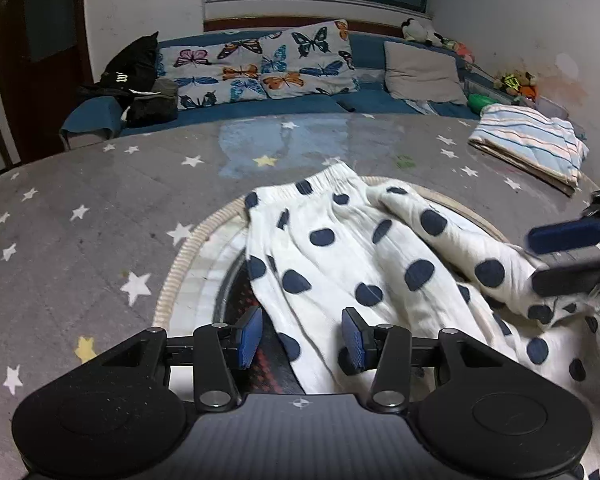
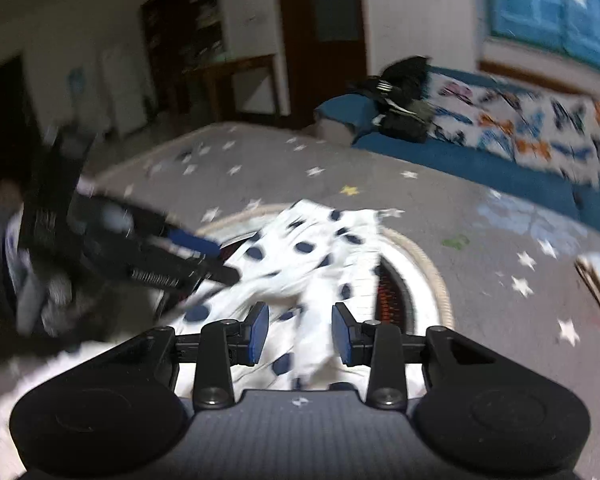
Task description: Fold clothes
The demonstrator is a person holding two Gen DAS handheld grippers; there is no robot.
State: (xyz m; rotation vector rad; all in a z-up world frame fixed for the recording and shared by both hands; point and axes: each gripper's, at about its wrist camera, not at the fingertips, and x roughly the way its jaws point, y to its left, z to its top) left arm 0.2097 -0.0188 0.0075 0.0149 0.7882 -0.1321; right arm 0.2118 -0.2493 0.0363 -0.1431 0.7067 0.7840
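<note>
So the polka-dot pants (image 1: 340,256), white with navy dots, are draped over a round woven basket (image 1: 180,264) sitting on the grey star-print cloth (image 1: 80,208) that covers the table. The elastic waistband end lies up toward the far rim of the basket, and the rest of the fabric spills down over the near side and off to the right in loose folds. The left gripper (image 1: 302,338) hangs just above the near part of the basket with its blue pads spread wide apart, a strip of the pants running between them but nothing clamped. The right gripper (image 2: 300,334) is spread too, jaws apart over a bunched fold of the same pants; that view is pretty motion-blurred, so I can't say if the pads touch the fabric. From the left camera the right gripper shows up at the right edge, fingers right beside a raised fold. A folded striped cloth (image 1: 532,140) sits well apart on the far right of the table, and there's a blue sofa (image 1: 364,56) with butterfly pillows (image 1: 260,64) behind.
</note>
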